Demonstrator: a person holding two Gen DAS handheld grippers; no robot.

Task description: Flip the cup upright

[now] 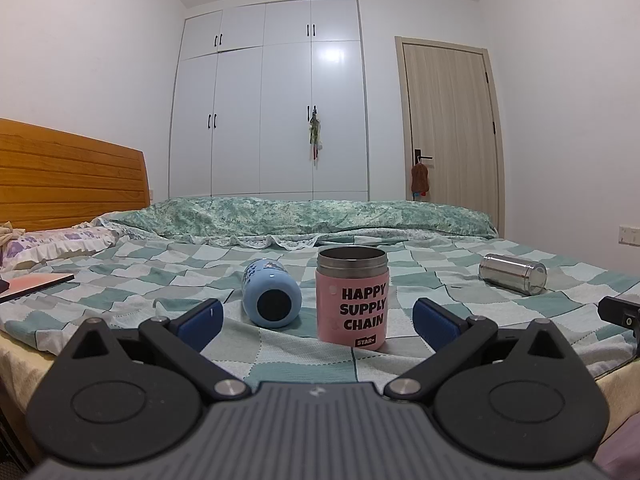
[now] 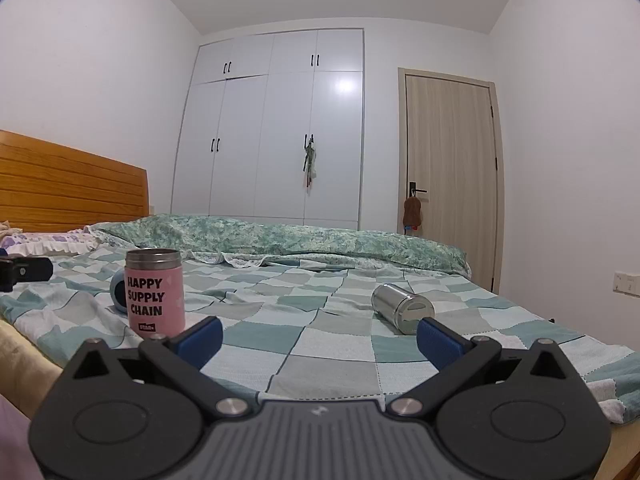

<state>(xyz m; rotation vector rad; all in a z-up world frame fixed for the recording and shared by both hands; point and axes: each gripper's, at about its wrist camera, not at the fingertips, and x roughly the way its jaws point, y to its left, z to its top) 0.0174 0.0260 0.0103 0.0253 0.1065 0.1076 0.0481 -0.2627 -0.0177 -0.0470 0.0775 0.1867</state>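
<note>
Left wrist view: left tongs (image 1: 316, 320) spread wide, empty, low over the checked bedspread (image 1: 440, 292). Just ahead, pink cup (image 1: 352, 300) upright, steel mouth up, lettered "HAPPY SUPPLY CHAIN". Beside it on its left, blue cup (image 1: 272, 294) lying on its side, base toward camera. Well apart to the right, steel cup (image 1: 514, 274) lying on its side.

Right wrist view: right tongs (image 2: 320, 338) spread wide, empty. Steel cup (image 2: 402, 308) on its side near the right finger (image 2: 440, 340). Pink cup (image 2: 155, 292) upright at left, blue cup (image 2: 118, 290) mostly hidden behind it.

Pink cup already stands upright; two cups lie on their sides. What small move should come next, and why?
Probably ease the open right gripper forward toward the steel cup. It lies on its side on the bedspread, just ahead of the right finger, while the blue cup lies nearer the left gripper.
</note>
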